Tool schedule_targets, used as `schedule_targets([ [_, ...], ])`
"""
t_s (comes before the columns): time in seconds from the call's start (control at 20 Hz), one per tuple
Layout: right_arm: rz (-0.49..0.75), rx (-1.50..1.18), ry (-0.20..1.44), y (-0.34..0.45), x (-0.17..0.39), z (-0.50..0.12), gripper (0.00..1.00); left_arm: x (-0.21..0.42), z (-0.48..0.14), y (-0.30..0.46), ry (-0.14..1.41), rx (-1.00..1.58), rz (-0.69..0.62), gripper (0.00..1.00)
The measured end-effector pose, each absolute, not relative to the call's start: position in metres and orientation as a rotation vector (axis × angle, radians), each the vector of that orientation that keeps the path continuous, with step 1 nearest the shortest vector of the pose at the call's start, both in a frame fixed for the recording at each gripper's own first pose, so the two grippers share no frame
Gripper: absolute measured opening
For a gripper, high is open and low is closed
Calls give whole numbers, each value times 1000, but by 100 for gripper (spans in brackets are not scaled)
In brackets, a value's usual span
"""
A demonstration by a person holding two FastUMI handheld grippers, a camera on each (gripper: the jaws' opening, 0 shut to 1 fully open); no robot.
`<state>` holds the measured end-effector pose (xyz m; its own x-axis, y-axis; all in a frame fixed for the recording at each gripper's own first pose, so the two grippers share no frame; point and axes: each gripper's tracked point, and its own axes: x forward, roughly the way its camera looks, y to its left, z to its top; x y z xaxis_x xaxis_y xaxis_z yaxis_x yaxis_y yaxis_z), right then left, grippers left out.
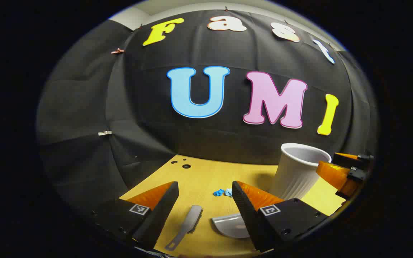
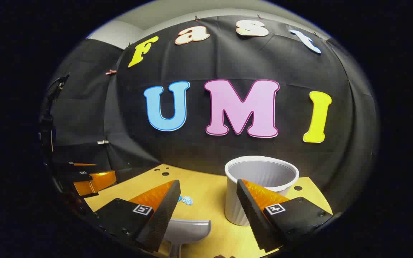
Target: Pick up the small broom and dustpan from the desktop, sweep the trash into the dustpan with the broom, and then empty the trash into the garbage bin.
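Two hand-held grippers, each with a pair of wedge-shaped fingers.

The left gripper, a two-finger tool of hard plastic, has fingers that broaden from narrow tips into chunky, flat-topped blocks at 7 and 5 o'clock in the left gripper view; the inner faces look finely ribbed. Each block carries a square black-and-white marker tag on top, and small round screw holes dot the surface behind it. The right gripper is built alike: the same tapering wedges, a tag on each block, and screw holes near the outer corners at 4 o'clock.
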<state>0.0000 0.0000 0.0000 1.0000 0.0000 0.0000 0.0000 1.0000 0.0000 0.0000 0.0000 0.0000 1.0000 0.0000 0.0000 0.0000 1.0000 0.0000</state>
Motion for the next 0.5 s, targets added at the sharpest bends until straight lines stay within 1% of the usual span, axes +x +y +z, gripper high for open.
schedule_targets([
  [0.2,-16,47,40,9,2,-7,98,5,0,-9,12,18,-70,96],
  [0.3,-40,70,41,7,3,-8,98,8,5,-9,-15,37,-85,96],
  [0.5,-94,116,110,7,3,-27,98,11,-3,-10,2,34,-122,96],
])
